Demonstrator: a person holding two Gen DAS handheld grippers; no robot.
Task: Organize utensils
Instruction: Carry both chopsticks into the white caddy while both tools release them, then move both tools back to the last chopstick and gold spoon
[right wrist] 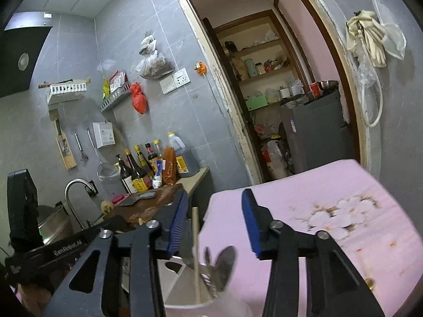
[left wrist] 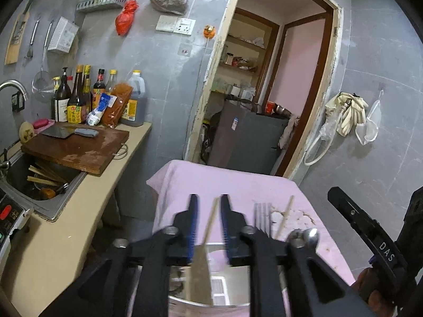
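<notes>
Label "DAS" on right gripper (left wrist: 343, 200) | "BenRobot.AI" on left gripper (left wrist: 208, 206) | both jaws apart, chopstick (left wrist: 211, 222) between, ungripped

Left hand-held gripper (left wrist: 207, 211) part-open; right hand-held gripper (right wrist: 215, 212) wider.

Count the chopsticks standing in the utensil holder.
2 show in the left wrist view: one chopstick rising between the left gripper's fingers, another chopstick right of the fork. More may be hidden behind the gripper.
</notes>
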